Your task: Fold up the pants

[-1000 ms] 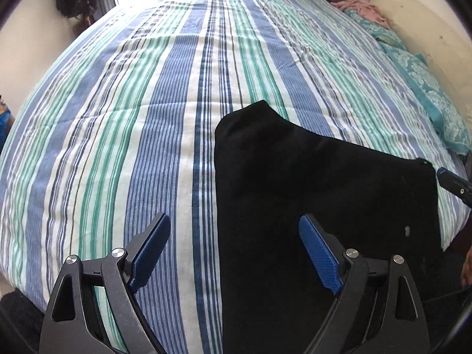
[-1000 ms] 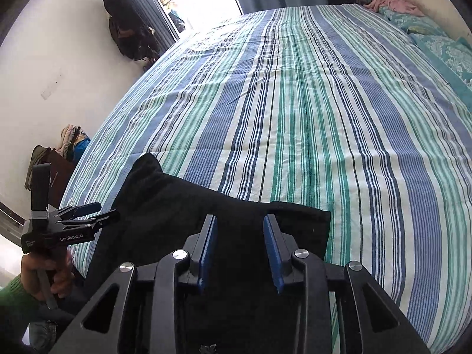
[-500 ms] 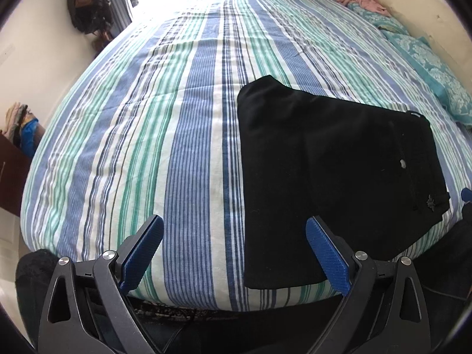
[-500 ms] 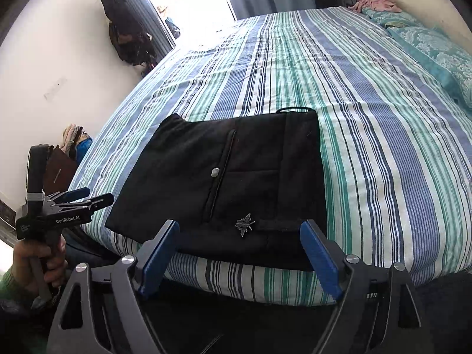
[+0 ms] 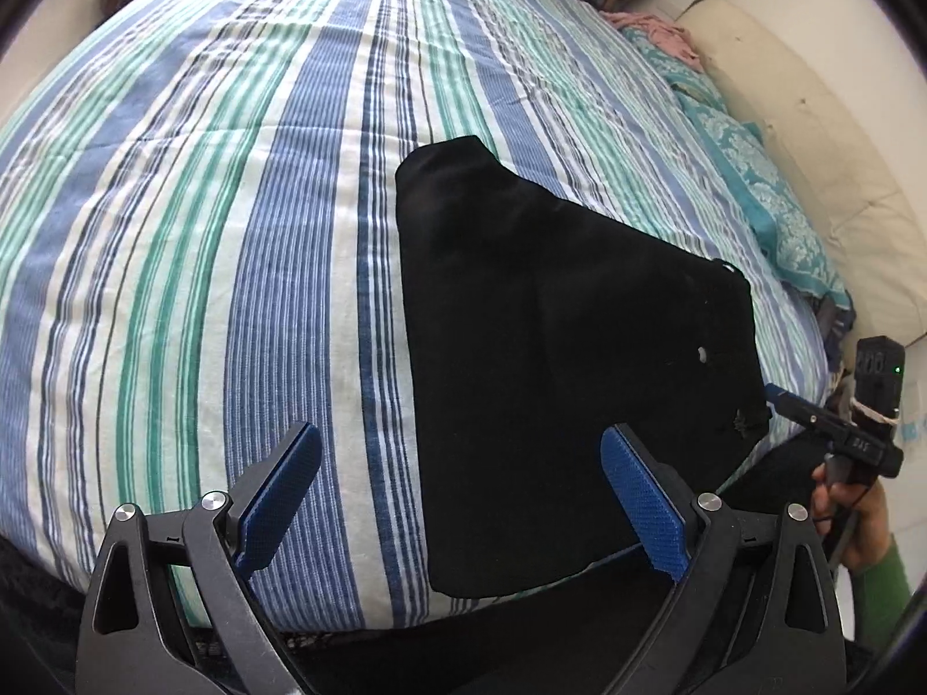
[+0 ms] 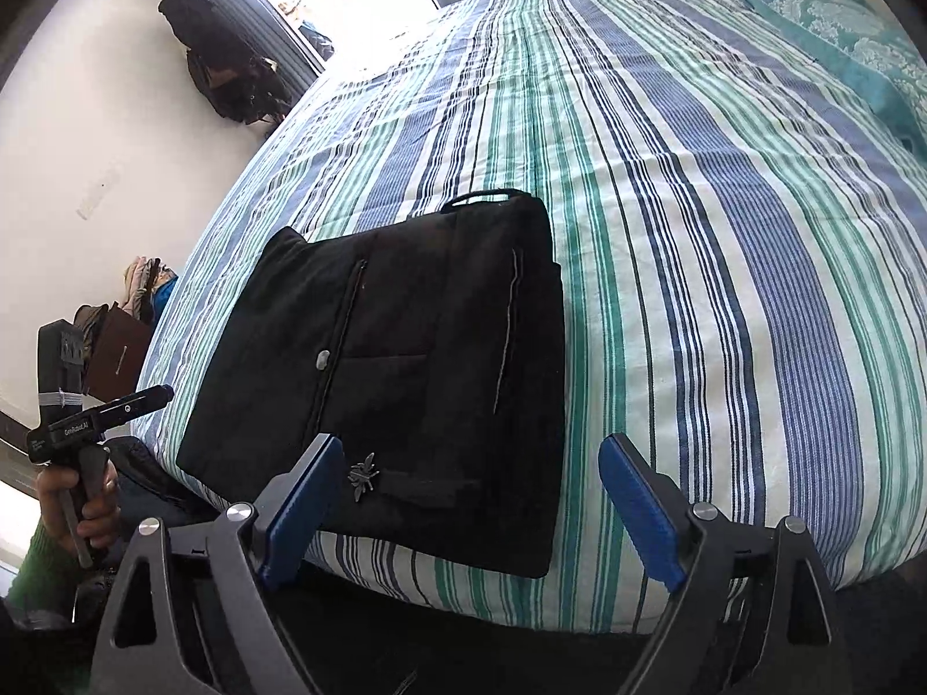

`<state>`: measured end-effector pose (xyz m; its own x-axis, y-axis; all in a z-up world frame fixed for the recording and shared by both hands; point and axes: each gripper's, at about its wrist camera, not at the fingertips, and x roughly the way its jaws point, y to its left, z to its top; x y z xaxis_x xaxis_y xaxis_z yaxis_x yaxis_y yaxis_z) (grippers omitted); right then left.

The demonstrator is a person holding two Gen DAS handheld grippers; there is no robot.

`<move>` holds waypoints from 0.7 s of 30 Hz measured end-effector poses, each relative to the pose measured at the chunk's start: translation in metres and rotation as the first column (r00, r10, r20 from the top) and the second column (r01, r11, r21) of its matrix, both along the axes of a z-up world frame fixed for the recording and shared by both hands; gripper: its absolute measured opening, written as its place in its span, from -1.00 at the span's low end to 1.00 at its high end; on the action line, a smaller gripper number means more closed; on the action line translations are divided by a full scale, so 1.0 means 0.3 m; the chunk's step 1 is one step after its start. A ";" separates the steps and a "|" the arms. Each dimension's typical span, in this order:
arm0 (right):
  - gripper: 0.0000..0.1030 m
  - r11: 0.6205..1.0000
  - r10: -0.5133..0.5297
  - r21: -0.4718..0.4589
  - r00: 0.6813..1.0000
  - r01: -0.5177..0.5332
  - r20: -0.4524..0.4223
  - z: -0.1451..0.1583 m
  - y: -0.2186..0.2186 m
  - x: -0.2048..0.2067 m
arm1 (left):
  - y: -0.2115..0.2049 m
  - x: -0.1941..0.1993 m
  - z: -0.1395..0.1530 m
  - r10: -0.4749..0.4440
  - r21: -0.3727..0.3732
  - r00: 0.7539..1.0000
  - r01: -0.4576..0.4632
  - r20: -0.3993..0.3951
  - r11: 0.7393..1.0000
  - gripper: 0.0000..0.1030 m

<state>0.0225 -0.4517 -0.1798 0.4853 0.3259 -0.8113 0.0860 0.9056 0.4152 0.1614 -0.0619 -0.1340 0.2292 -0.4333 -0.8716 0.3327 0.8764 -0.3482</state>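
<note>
Left wrist view: left gripper [image 5: 457, 498] gapes wide, holding nothing, at the near edge of the striped bed [image 5: 191, 220]. Folded black pants [image 5: 556, 347] lie flat by that edge. Right gripper [image 6: 472, 501] likewise gapes empty before them.

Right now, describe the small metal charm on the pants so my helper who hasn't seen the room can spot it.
Find the striped bed, then the folded black pants near its front edge. On the pants' near end sits a small silver insect-shaped charm, close to the open right gripper. Unlike the round pale button farther up, it has spread legs.
</note>
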 end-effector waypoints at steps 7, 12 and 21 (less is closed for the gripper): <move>0.76 0.980 0.058 0.197 0.993 -0.037 -0.102 -0.179 -0.042 0.108 | -0.083 0.056 -0.138 -0.060 0.031 0.994 0.063 -0.091 0.998 0.90; 0.25 0.945 0.078 0.324 0.993 -0.046 -0.086 -0.209 -0.062 0.129 | -0.139 0.047 -0.134 -0.080 -0.038 0.991 0.076 -0.104 0.996 -0.24; -0.34 0.912 0.066 0.402 0.996 -0.083 0.058 -0.052 -0.018 0.103 | -0.180 0.018 0.097 -0.098 -0.067 0.992 0.103 0.075 0.992 -0.63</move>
